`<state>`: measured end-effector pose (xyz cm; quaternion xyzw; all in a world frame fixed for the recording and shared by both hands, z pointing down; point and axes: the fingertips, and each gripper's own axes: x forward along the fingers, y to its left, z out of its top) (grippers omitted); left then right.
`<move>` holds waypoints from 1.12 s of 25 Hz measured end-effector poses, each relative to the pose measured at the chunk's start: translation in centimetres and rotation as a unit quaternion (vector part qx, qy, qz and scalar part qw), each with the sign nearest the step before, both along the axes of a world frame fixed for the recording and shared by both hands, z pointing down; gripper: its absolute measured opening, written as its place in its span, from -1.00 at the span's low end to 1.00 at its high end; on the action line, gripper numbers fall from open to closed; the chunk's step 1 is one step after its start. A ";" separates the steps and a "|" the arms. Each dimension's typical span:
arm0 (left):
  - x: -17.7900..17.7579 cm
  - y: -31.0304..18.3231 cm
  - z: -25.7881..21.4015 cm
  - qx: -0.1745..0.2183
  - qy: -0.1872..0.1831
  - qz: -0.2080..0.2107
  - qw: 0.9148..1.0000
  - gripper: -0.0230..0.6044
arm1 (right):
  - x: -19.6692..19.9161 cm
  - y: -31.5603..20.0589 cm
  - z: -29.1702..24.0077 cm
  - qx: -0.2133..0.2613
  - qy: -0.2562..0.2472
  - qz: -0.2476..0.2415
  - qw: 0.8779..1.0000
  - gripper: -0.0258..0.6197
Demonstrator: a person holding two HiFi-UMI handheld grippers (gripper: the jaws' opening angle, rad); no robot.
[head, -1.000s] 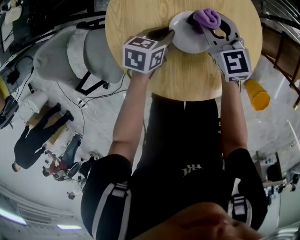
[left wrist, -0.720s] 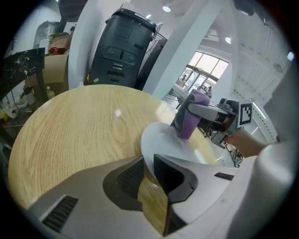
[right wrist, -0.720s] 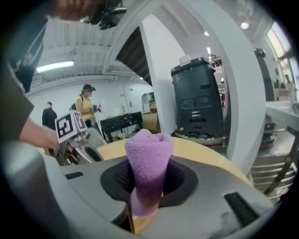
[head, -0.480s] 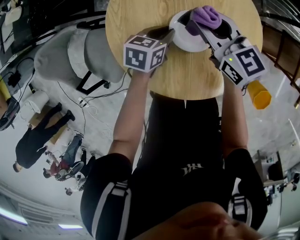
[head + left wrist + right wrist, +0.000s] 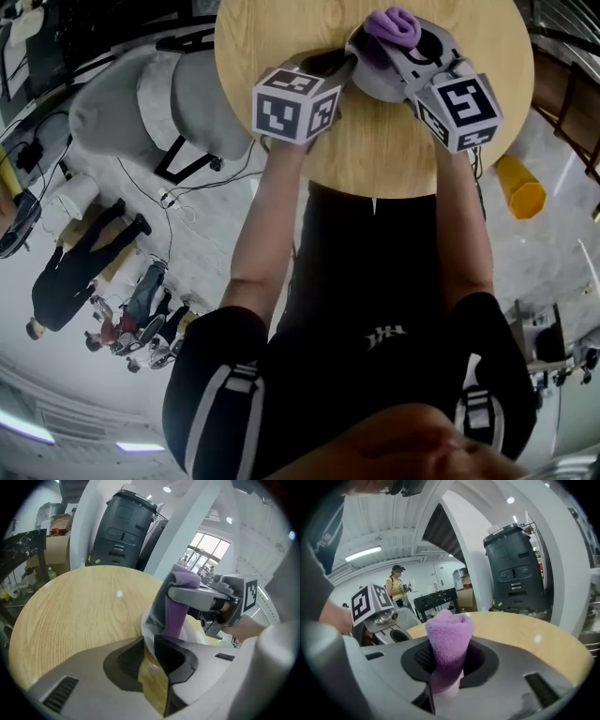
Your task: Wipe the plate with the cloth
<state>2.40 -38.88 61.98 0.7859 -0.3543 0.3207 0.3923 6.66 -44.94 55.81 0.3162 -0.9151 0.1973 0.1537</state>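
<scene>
A fuzzy purple cloth (image 5: 449,637), bunched into a roll, is clamped in the right tool (image 5: 447,667) and held on the white plate (image 5: 367,82), whose rim is pinched by the left tool (image 5: 149,653). The plate is largely hidden beneath the right tool.

In the head view the plate (image 5: 370,84) sits near the middle of the round table (image 5: 281,37). The cloth (image 5: 394,23) lies over the plate's 1 o'clock part, pinched between the jaws of the right gripper (image 5: 386,39), which reaches in from 4 o'clock. The left gripper (image 5: 339,67) comes in from 8 o'clock, its jaws clamped on the plate's rim. An upholstered chair (image 5: 141,103) stands at the table's 9 o'clock, and a small container (image 5: 518,187) lies on the floor at 4 o'clock.
</scene>
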 end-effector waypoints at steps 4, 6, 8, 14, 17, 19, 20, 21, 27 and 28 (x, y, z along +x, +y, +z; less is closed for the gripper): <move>-0.1 0.1 0.1 -0.001 0.001 0.001 1.000 -0.67 | 3.7 0.1 0.8 0.010 0.052 0.010 0.999 -0.62; -0.1 0.1 0.0 -0.001 0.001 0.003 1.000 -0.67 | 5.9 0.2 0.8 0.010 0.068 0.022 0.997 -0.62; -0.1 0.0 0.0 -0.001 0.001 0.003 1.000 -0.67 | 7.9 0.3 0.7 0.007 0.076 0.038 0.996 -0.62; -0.1 0.1 0.3 -0.002 0.001 0.003 1.000 -0.67 | 7.0 0.9 -2.8 0.000 -0.014 0.057 0.998 -0.63; -0.2 0.0 0.2 0.000 0.000 0.002 1.000 -0.67 | 2.6 1.1 -5.6 -0.009 -0.114 0.044 0.992 -0.63; -0.3 0.0 0.2 0.000 -0.003 0.001 1.000 -0.67 | -0.2 1.3 -5.1 -0.026 -0.134 0.022 0.990 -0.63; -0.3 0.0 0.2 0.000 -0.004 0.000 1.000 -0.67 | -1.4 1.3 -4.4 -0.035 -0.134 0.012 0.990 -0.63; -0.3 0.1 0.2 0.000 -0.005 0.000 1.000 -0.67 | -2.4 1.4 -3.6 -0.042 -0.127 0.004 0.991 -0.63; 0.1 0.2 -0.1 0.005 -0.003 -0.001 1.000 -0.67 | 0.1 1.8 0.1 -0.024 0.004 -0.010 1.000 -0.62; 0.2 0.2 -0.1 0.006 -0.003 -0.002 1.000 -0.67 | 1.3 1.8 0.4 -0.016 0.026 -0.008 1.000 -0.62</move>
